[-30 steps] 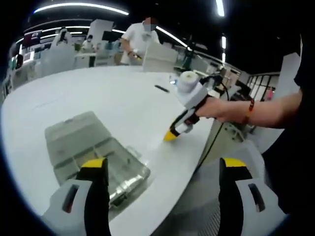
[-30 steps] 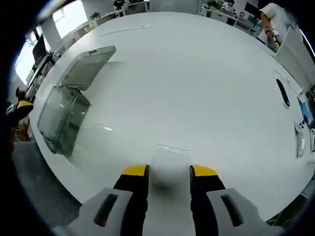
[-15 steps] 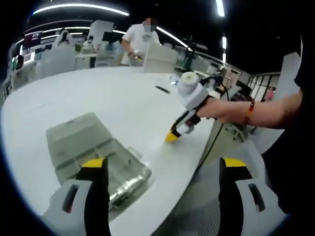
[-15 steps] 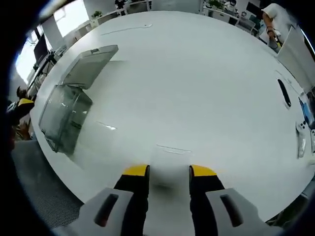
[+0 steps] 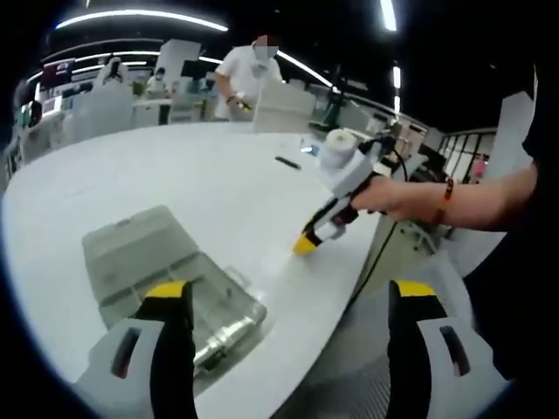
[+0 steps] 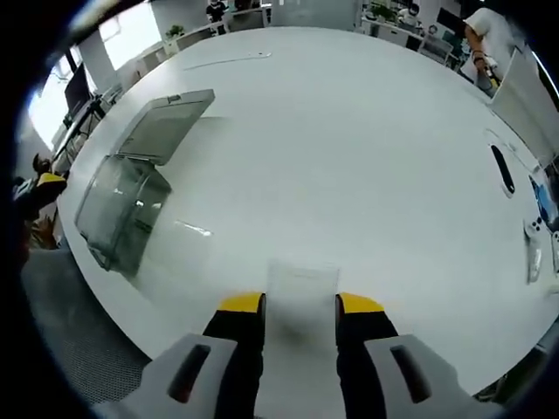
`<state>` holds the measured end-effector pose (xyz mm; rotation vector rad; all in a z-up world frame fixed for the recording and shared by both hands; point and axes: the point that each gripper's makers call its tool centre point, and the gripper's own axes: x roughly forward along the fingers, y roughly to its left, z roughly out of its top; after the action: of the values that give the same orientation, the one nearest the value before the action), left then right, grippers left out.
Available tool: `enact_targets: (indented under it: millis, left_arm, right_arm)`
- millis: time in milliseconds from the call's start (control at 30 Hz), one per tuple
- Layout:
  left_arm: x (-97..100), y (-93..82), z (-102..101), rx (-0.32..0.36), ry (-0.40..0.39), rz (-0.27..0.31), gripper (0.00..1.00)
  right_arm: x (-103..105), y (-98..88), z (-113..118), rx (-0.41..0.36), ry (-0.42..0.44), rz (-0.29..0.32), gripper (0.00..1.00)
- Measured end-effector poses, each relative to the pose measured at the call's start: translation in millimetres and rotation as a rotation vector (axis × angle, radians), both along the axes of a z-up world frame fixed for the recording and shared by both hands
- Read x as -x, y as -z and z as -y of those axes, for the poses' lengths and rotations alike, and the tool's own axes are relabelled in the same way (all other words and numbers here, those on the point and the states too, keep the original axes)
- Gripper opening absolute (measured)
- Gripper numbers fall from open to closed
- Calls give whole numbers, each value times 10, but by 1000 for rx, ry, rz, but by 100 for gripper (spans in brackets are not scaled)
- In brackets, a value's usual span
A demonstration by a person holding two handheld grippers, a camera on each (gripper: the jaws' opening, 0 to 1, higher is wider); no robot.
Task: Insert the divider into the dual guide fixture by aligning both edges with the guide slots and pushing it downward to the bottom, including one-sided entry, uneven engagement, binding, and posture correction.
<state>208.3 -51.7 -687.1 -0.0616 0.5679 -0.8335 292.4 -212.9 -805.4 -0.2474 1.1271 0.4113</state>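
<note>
Clear plastic divider [image 6: 301, 292] gripped btwn jaws of right gripper [image 6: 300, 305], raised off white table [image 6: 367, 157] | clear lidded fixture box [image 6: 122, 205] seen near table edge, lid open, well apart from divider | left gripper [image 5: 293, 297] held w/ jaws wide apart, nothing btwn, above box [image 5: 170, 279] | right gripper [image 5: 307, 242] seen tip-down at table in left gripper view.

White table [image 6: 349, 131] (clear fixture [image 6: 122, 205], divider [image 6: 301, 292])

In the right gripper view, the divider [image 6: 301, 292] between the jaws of the right hand-held gripper [image 6: 300, 305] now stands up from the surface [image 6: 349, 157]; a second ago it lay flat, only a thin line.
</note>
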Motion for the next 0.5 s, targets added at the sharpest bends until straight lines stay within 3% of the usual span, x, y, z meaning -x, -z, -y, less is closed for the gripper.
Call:
enact_targets:
  millis: [500]
  left_arm:
    - [3, -20, 8, 9, -8, -4, 91]
  right_arm:
    - [-12, -102, -74, -44, -7, 47, 27]
